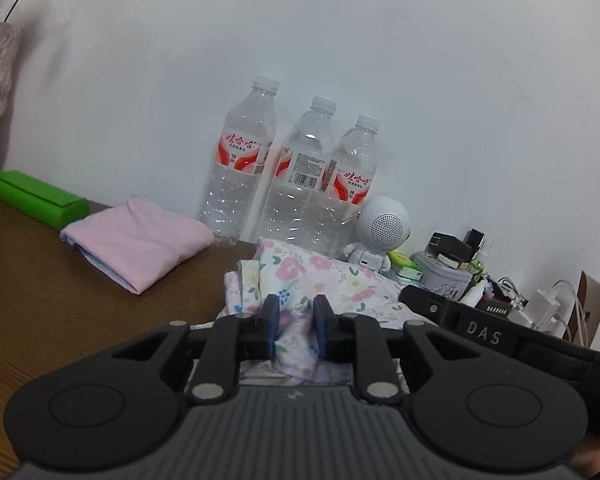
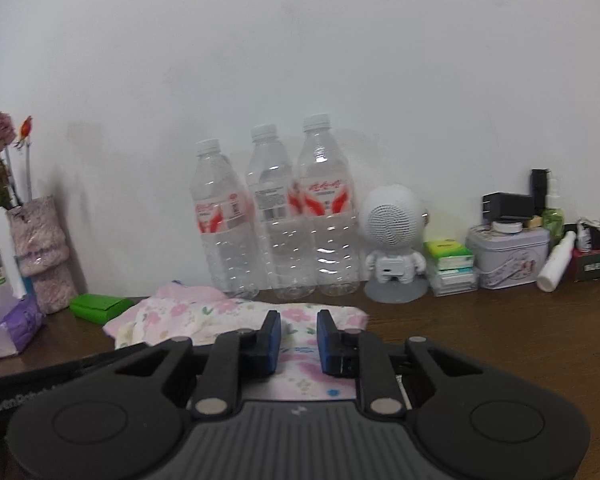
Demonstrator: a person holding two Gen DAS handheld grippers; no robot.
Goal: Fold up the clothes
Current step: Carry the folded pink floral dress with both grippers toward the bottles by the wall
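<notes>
Only left wrist shows folded pink cloth (image 1: 138, 242).

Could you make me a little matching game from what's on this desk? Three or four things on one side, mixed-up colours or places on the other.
Things:
1. folded cloth
2. long box
3. round-headed speaker figure
4. floral garment

Descriptions:
A. white, right of the water bottles
B. plain pink
C. under both grippers' fingers
D. bright green

Pairs: 1-B, 2-D, 3-A, 4-C
</notes>
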